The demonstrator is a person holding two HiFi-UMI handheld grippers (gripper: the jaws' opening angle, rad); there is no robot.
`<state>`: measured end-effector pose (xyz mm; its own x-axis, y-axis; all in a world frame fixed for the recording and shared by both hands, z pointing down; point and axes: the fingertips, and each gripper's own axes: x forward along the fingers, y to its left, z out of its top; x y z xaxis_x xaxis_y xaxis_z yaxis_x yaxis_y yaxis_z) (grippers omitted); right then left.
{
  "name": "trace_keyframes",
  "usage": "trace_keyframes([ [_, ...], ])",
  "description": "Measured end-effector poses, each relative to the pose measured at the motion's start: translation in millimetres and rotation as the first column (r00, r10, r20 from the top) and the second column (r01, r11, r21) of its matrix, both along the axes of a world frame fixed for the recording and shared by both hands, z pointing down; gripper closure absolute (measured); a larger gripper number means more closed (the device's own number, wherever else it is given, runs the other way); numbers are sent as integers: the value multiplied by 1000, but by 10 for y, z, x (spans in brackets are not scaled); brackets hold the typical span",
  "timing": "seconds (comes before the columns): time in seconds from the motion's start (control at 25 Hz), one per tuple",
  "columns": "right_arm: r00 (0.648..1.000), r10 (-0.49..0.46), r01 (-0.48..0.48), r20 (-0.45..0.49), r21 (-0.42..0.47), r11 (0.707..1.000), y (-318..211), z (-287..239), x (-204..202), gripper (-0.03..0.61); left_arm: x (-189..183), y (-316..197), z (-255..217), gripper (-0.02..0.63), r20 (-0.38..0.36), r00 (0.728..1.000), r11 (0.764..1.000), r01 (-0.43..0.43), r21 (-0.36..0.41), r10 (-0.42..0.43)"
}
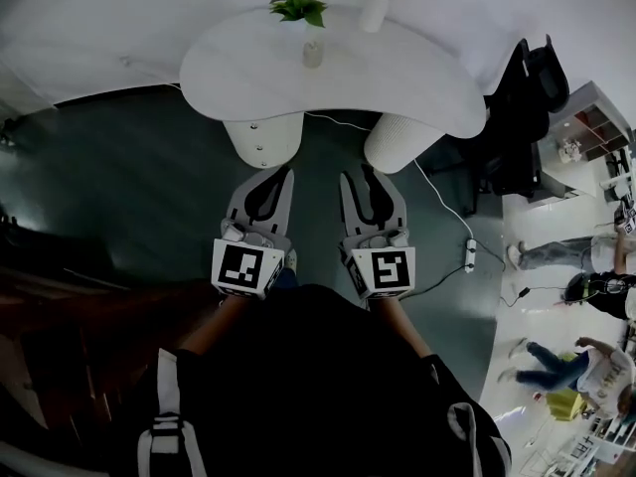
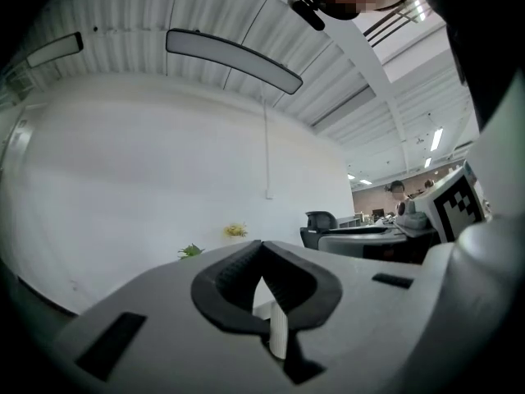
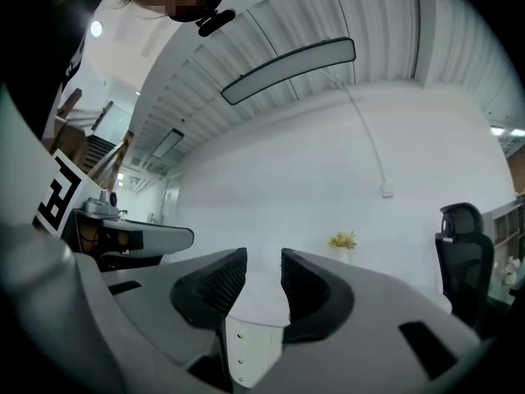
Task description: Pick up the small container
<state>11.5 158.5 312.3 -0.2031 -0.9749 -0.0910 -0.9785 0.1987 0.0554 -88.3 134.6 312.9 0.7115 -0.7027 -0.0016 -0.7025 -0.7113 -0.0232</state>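
Dark green floor (image 1: pixel 129 187) fills the middle of the head view. At top centre a white curved table (image 1: pixel 397 78) stands on two round pedestals (image 1: pixel 263 139). The small container (image 1: pixel 312 54) sits on the table near its far edge, just below a green sprig (image 1: pixel 298 5), with a white vase (image 1: pixel 374 10) of yellow flowers to its right. A black chair (image 1: pixel 517 107) stands right of the table, and a power strip (image 1: pixel 471 255) lies on the floor below it. People (image 1: pixel 596 291) occupy the right edge.

Both tools are held below the table, well apart from the container. The left tool (image 1: pixel 282 173) has its jaws pressed together on nothing. The right tool (image 1: pixel 358 174) has its jaws parted by a narrow gap, with nothing between them.
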Motion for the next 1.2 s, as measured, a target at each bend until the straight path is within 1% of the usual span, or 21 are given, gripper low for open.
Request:
trace_keyframes([
  [0.08,1000,12,-12,5,-11,1000,-236,27,-2,443,-2,-229,27,607,5,1000,1000,-10,-23,10],
  [0.2,1000,31,-31,5,-43,999,-534,51,-23,439,-1,-502,47,607,9,999,999,-34,-28,34],
  [0.28,999,36,-37,-7,-55,998,-649,52,-45,435,-1,-610,51,607,-5,999,999,-41,-35,40],
  [0.44,999,35,-35,3,-31,999,-923,57,-85,430,-2,-883,107,607,-16,998,997,-54,-60,53],
  [0.52,999,42,-42,13,-35,999,-1060,70,-89,430,9,-1025,143,607,-23,998,995,-64,-70,63],
  [0.64,999,49,-49,7,-43,998,-1187,129,-73,425,24,-1148,163,607,-33,996,995,-79,-57,78],
  [0.88,999,53,-53,5,-45,998,-1505,195,-38,420,30,-1415,238,607,-30,996,992,-83,-92,80],
  [1.08,999,54,-53,7,-62,997,-1840,253,67,400,127,-1695,266,607,-29,997,993,-79,-86,77],
  [1.2,999,31,-31,10,-55,998,-2059,294,135,390,202,-1903,261,607,-33,996,995,-79,-58,77],
])
